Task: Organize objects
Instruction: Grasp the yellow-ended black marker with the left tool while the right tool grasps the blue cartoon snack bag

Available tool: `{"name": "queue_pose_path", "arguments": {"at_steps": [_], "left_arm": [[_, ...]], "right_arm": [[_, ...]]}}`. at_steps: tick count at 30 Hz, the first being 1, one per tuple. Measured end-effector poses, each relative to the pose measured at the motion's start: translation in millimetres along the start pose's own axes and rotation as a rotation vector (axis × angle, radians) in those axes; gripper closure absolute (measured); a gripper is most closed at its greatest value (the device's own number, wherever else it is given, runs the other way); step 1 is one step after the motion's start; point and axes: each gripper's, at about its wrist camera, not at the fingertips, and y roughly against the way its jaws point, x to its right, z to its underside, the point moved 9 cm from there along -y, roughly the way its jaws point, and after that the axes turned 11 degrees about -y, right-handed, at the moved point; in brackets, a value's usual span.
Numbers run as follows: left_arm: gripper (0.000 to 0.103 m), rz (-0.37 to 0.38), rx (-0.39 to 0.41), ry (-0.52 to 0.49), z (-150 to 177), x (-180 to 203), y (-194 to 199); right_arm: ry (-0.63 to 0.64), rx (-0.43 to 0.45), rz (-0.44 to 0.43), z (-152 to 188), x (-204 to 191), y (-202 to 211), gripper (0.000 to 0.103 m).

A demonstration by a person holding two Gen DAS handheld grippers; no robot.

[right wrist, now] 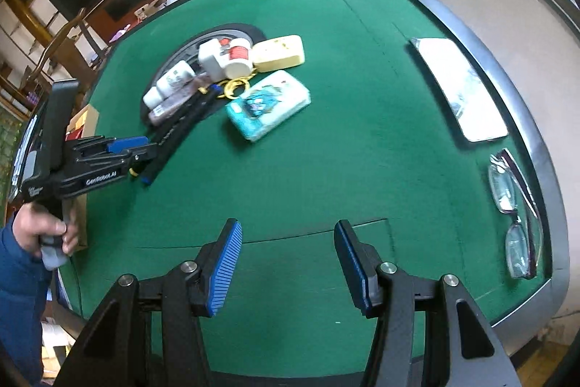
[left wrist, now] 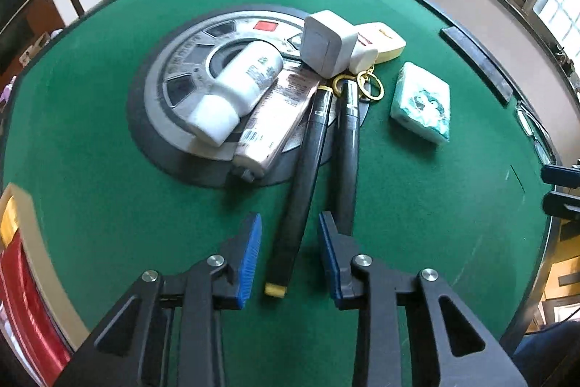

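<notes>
A pile lies on the green table (left wrist: 90, 169): two dark markers, one with a yellow end cap (left wrist: 301, 191) and one beside it (left wrist: 348, 151), a white bottle (left wrist: 235, 86), a pinkish tube (left wrist: 275, 118), a white charger cube (left wrist: 324, 42), a white jar (left wrist: 362, 51), a cream case (left wrist: 389, 40), gold key rings (left wrist: 369, 84) and a teal tissue pack (left wrist: 422, 102). My left gripper (left wrist: 290, 260) is open, its fingers either side of the yellow-capped marker's near end. My right gripper (right wrist: 288, 267) is open and empty over bare felt, with the tissue pack (right wrist: 268, 104) far ahead.
A round grey hub (left wrist: 170, 89) sits under the pile. A phone (right wrist: 460, 86) and glasses (right wrist: 514, 205) lie along the right rim. A red and cream box (left wrist: 21, 278) stands at the left edge. Chairs stand beyond the table.
</notes>
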Motion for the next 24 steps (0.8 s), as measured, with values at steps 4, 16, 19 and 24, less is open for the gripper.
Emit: {"name": "queue_pose_path", "arguments": {"at_steps": [4, 16, 19, 24], "left_arm": [[0.075, -0.009, 0.007, -0.012, -17, 2, -12], [0.089, -0.102, 0.024, 0.23, 34, 9, 8], [0.089, -0.109, 0.025, 0.27, 55, 12, 17], [0.089, -0.14, 0.022, 0.26, 69, 17, 22]], "right_arm": [[0.014, -0.003, 0.008, -6, 7, -2, 0.046], [-0.128, -0.08, -0.066, -69, -38, -52, 0.032], [-0.199, -0.101, -0.009, -83, -40, -76, 0.032], [-0.265, -0.104, 0.081, -100, -39, -100, 0.032]]}}
